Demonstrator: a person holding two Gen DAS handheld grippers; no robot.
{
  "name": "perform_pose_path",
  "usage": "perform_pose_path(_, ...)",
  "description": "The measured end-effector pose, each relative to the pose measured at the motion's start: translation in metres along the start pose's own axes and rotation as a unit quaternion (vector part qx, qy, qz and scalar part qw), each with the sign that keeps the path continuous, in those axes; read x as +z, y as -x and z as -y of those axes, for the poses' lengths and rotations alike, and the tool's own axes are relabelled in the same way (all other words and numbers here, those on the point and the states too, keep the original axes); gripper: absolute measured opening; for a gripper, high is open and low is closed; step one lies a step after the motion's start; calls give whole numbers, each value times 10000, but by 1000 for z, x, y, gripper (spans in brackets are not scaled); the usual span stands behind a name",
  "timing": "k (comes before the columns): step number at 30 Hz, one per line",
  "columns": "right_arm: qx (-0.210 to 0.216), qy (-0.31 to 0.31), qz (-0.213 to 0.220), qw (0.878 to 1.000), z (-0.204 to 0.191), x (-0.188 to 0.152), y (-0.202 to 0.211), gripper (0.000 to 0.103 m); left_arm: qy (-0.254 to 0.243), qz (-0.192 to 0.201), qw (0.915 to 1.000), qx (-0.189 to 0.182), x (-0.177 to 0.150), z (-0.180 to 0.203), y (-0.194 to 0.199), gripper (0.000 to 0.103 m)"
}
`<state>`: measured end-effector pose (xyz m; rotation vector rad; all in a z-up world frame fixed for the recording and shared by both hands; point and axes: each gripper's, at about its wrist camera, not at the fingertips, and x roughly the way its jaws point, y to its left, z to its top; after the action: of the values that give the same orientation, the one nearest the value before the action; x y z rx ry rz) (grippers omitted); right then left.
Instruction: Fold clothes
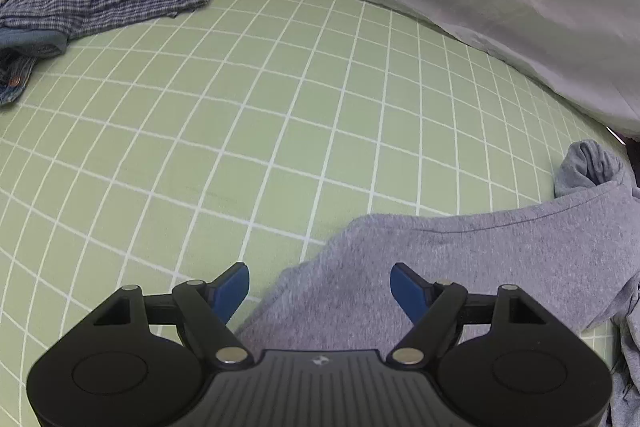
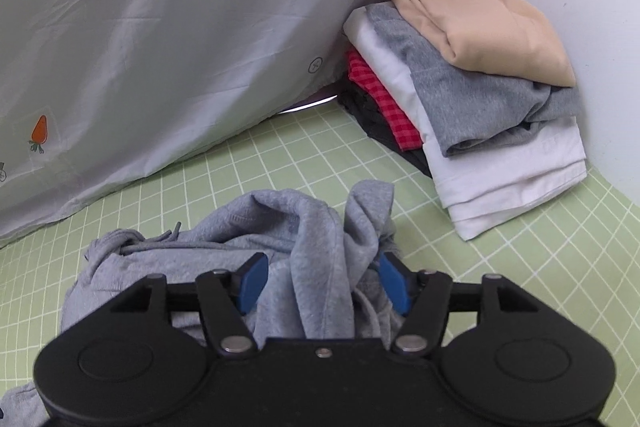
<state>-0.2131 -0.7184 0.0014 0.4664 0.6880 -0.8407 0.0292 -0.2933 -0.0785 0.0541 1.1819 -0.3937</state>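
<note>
Left wrist view: left gripper spread wide w/ nothing held, above grey hoodie on green grid sheet. Right gripper wide too, straddling bunched hoodie; folded stack beyond.

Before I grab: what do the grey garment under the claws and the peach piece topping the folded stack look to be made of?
Grey garment: looks like heathered sweatshirt knit, matte and soft, judging by its flecked surface and thick rounded folds, probably cotton-blend fleece. Peach piece: thinner, smooth fabric with a faint sheen and softer creases; the fibre is unclear from here.
</note>
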Motion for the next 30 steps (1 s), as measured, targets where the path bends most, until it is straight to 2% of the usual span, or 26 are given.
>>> perform_pose_path(4, 50, -19, -147, 9999, -4, -3, -9, 73, 168, -101, 9998, -41, -11, -4, 0, 78)
perform_pose_path(8, 24, 59, -364, 9993, -6, -8, -19, 69, 211, -101, 9997, -63, -19, -3, 0, 74)
perform_pose_path(10, 87, 93, -447, 9989, -5, -10, -21, 57, 229, -84, 9997, -52, -21, -2, 0, 57)
perform_pose_path(11, 127, 110, -483, 9987, -5, -12, -22, 51, 244, -89, 9997, -50, -22, -2, -1, 39)
perform_pose_path(12, 156, 145, -489, 9986, -4, -13, -21, 40, 287, -100, 9995, -96, -22, -3, -2, 21)
perform_pose_path(13, 170, 210, -464, 9986, -3, -13, -20, 25, 359, -85, 9992, -177, -22, -5, -2, 16)
perform_pose_path(14, 167, 269, -431, 9986, -1, -13, -18, 16, 437, -53, 9987, -241, -22, -7, -2, 13)
perform_pose_path(15, 181, 286, -393, 9987, 1, -12, -16, 13, 475, -15, 9986, -250, -22, -9, -1, 12)
perform_pose_path(19, 141, 346, -109, 9992, 15, 1, -6, 10, 460, 194, 9987, 92, -16, -19, 3, 11)
perform_pose_path(23, -300, 502, 419, 9974, 36, 35, 6, 8, 706, 436, 9963, 237, 2, -50, 9, 11)
perform_pose_path(26, -494, 523, 716, 9948, 53, 64, 11, 8, 655, 642, 9946, 487, 20, -70, 14, 11)
perform_pose_path(30, -703, 896, 994, 9885, 52, 87, 10, 8, 675, 899, 9913, 686, 42, -94, 23, 10)
